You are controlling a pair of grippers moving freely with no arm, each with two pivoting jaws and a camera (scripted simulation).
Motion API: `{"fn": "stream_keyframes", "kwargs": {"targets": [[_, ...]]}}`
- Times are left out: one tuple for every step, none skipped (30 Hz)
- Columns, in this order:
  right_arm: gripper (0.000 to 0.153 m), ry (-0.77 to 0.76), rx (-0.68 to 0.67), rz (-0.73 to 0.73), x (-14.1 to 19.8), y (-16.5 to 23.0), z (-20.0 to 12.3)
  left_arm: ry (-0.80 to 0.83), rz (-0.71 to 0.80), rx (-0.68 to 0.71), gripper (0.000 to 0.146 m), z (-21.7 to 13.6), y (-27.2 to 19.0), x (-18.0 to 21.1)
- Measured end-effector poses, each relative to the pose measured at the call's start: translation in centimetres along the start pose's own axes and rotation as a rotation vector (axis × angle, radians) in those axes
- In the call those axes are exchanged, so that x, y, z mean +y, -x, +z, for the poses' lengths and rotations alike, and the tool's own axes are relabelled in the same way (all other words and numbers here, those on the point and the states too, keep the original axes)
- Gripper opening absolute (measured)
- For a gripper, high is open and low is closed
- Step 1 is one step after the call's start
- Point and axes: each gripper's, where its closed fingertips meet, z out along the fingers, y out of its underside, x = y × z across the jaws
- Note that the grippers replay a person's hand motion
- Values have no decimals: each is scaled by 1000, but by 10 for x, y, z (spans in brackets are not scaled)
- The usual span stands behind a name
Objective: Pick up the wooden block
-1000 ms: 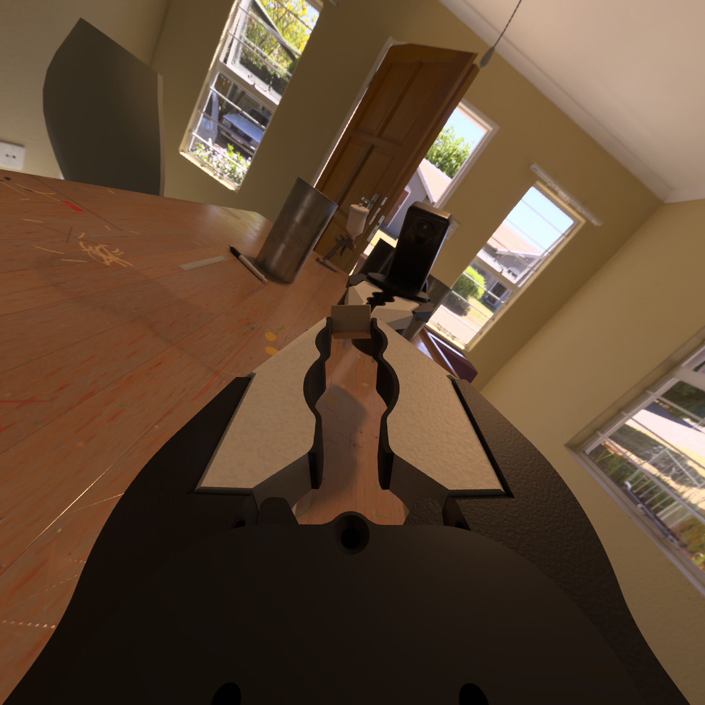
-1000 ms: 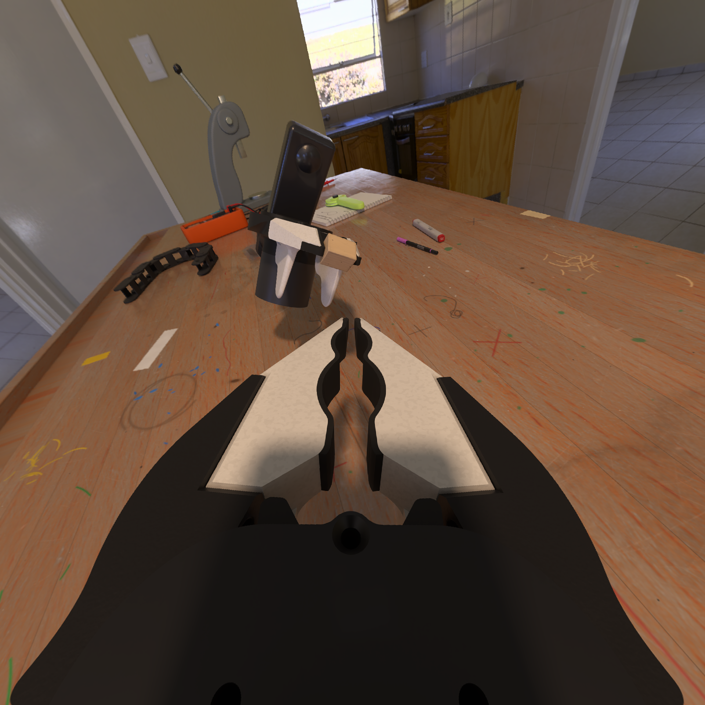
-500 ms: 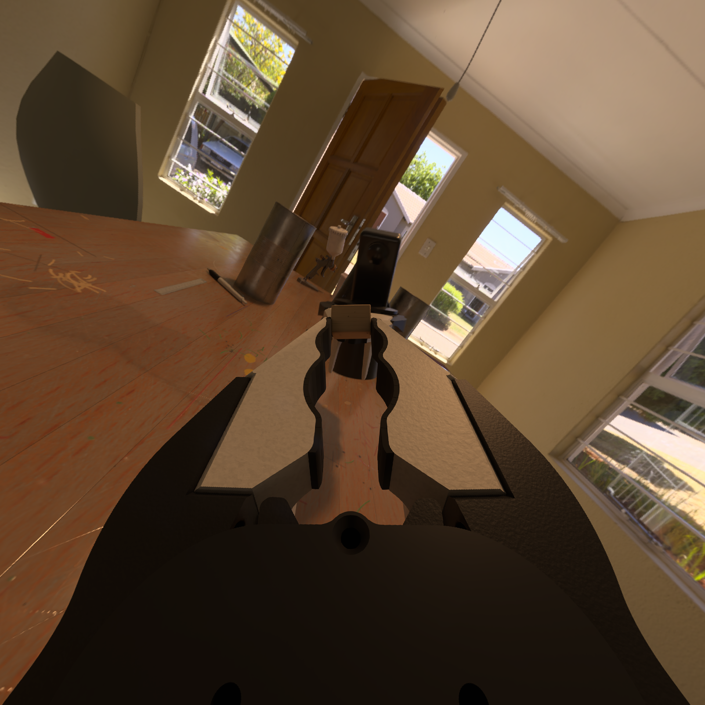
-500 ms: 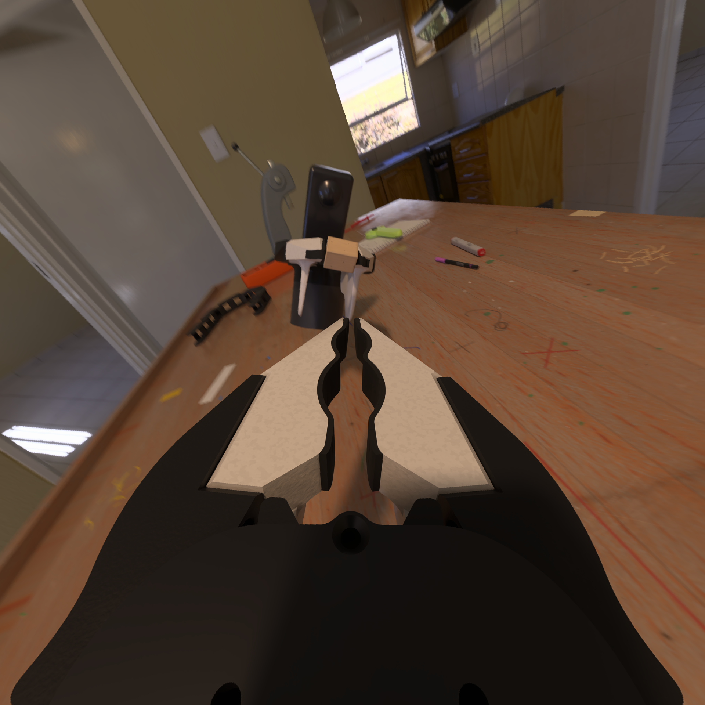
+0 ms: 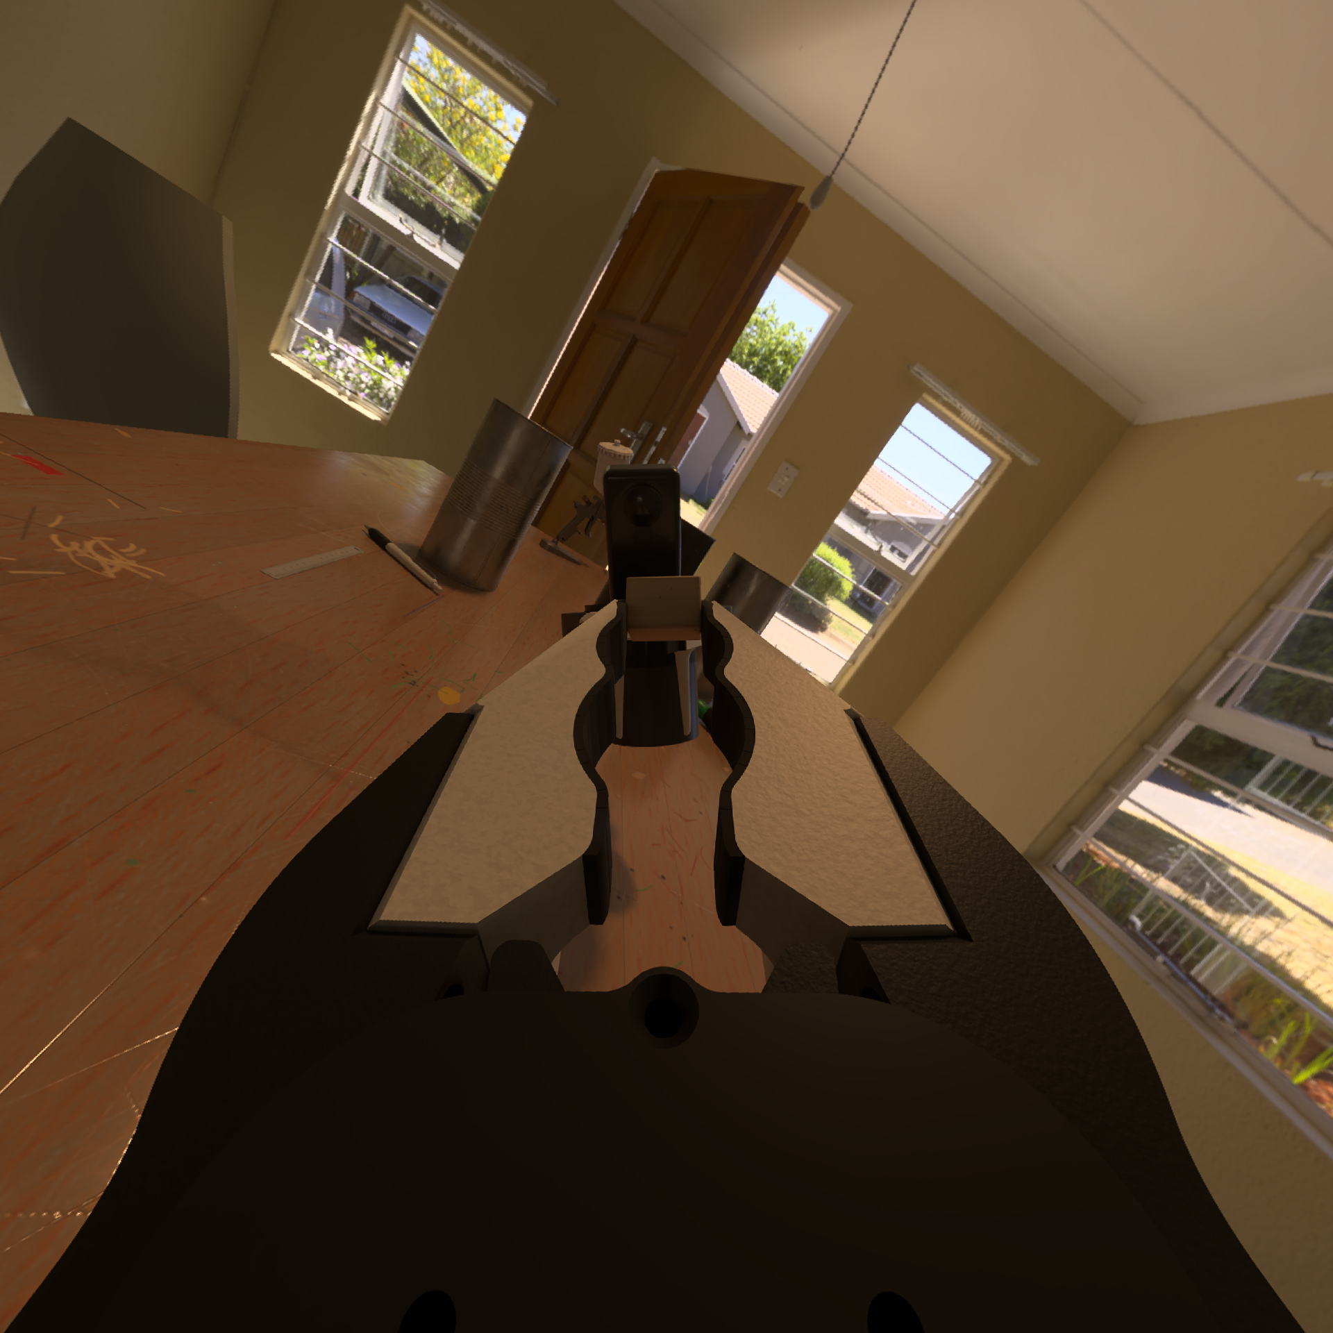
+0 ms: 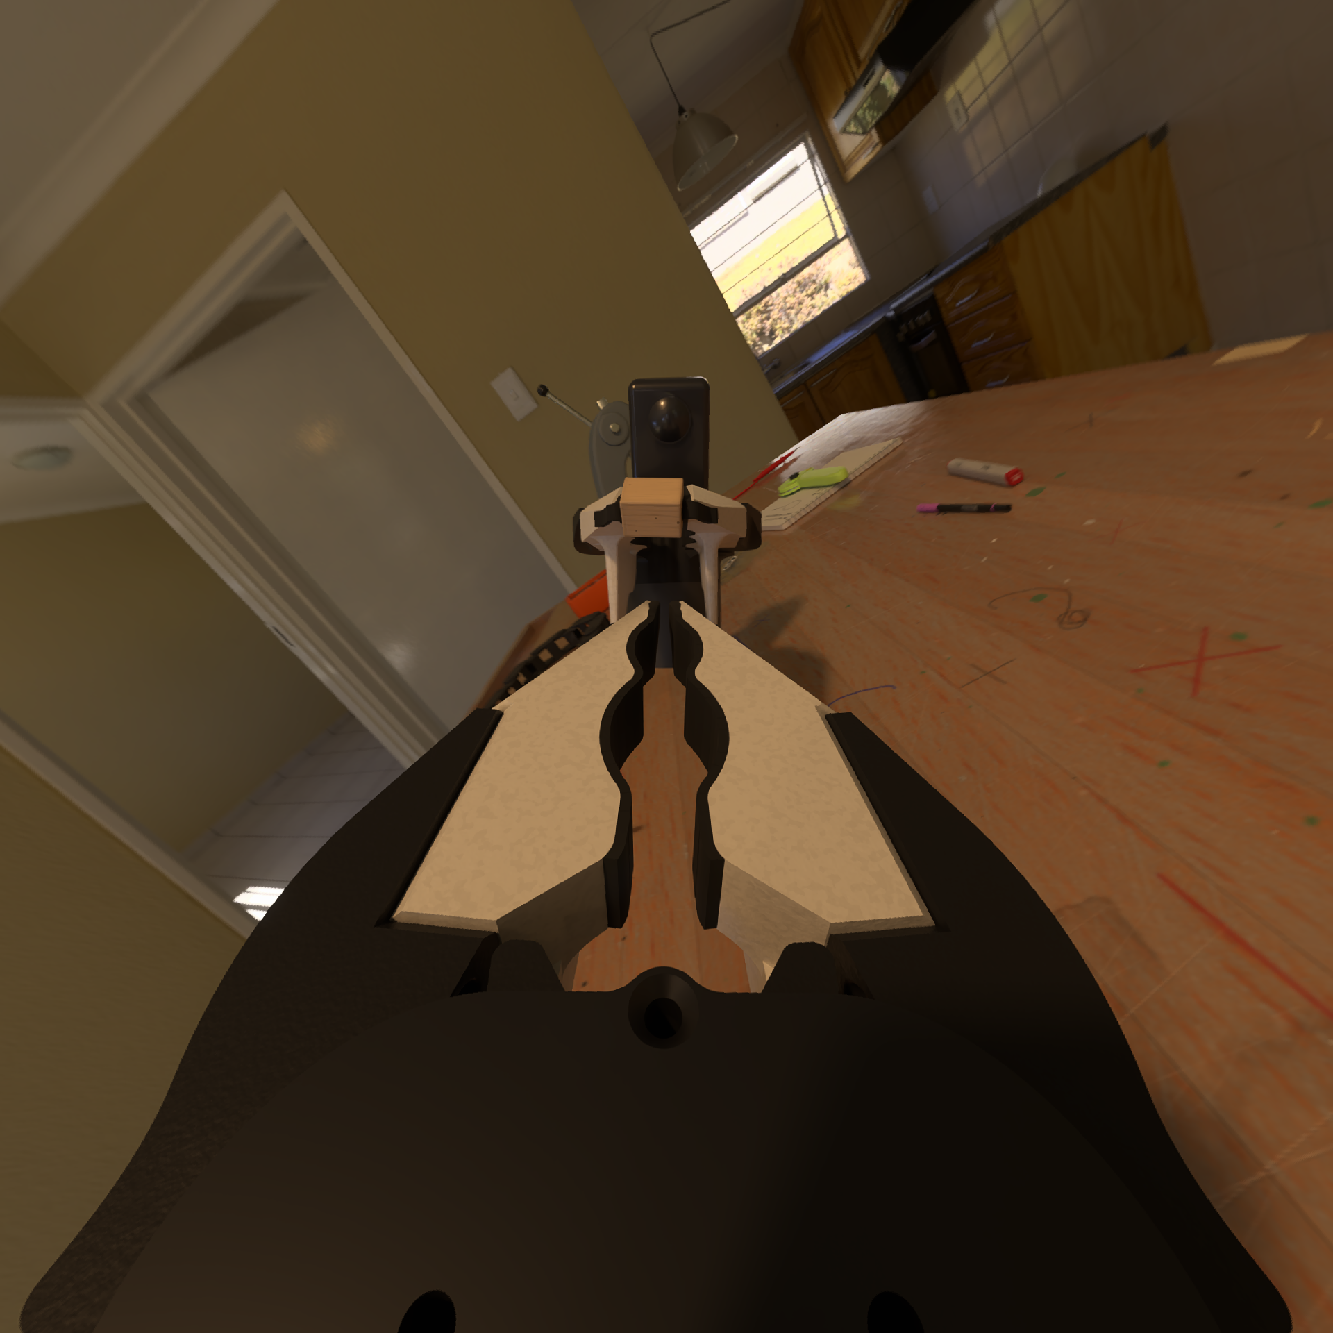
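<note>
We hold the wooden block [image 5: 662,606] pinched at the tips of our left hand-held gripper [image 5: 663,613], well clear of the scuffed plank tabletop [image 5: 180,685], so the pickup looks essentially done. The block is a pale, square-edged cube with faint grain. At twelve o'clock, our right hand-held gripper [image 6: 664,612] is nearly closed and empty.
</note>
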Motion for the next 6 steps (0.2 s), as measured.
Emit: {"fn": "stream_keyframes", "kwargs": {"targets": [[2, 0, -10, 34, 0, 0, 0, 8, 7, 0, 20, 0, 0, 1], [2, -2, -18, 63, 0, 0, -1, 15, 11, 1, 20, 0, 0, 2], [2, -5, -26, 81, 0, 0, -1, 20, 11, 6, 20, 0, 0, 2], [2, -6, -29, 93, 0, 0, -2, 22, 9, 10, 20, 0, 0, 3], [2, -4, -27, 95, 1, -1, -2, 21, 5, 11, 20, 0, 1, 3], [2, -3, -25, 93, 1, -1, -2, 19, -2, 11, 20, 0, 1, 3]]}}
